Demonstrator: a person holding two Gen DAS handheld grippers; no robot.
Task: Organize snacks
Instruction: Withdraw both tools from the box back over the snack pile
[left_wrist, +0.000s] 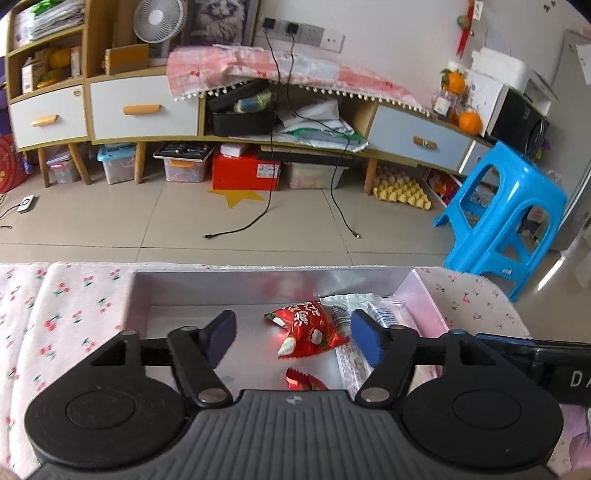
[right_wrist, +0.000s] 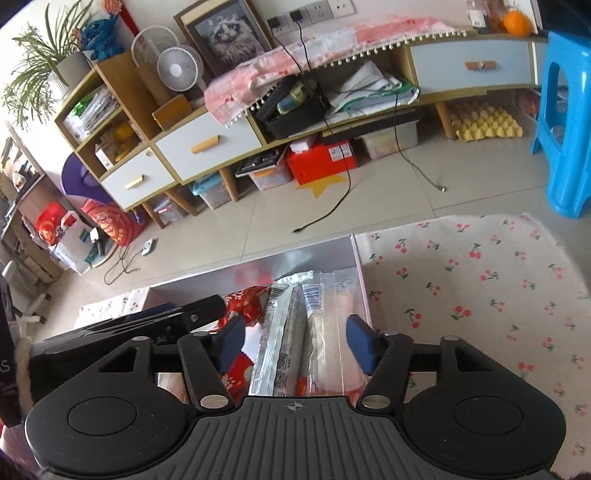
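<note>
A shallow pink box (left_wrist: 221, 288) sits on a cherry-print cloth. Inside it lie a red snack packet (left_wrist: 306, 328), a second red packet (left_wrist: 304, 380) nearer me, and silver packets (left_wrist: 347, 306) at the right. My left gripper (left_wrist: 295, 334) hovers open above the red packet, its pads clear of it. In the right wrist view, a long silver packet (right_wrist: 280, 339) and a clear packet of pale snacks (right_wrist: 328, 332) lie side by side in the box (right_wrist: 258, 269). My right gripper (right_wrist: 297, 341) stands open over them, holding nothing. The left gripper's body (right_wrist: 166, 317) shows beside it.
The cherry-print cloth (right_wrist: 461, 295) covers the table on both sides of the box. Beyond the table edge is tiled floor with loose cables (left_wrist: 258, 221), a blue plastic stool (left_wrist: 506, 221) at the right, and a long low cabinet (left_wrist: 144, 110) along the wall.
</note>
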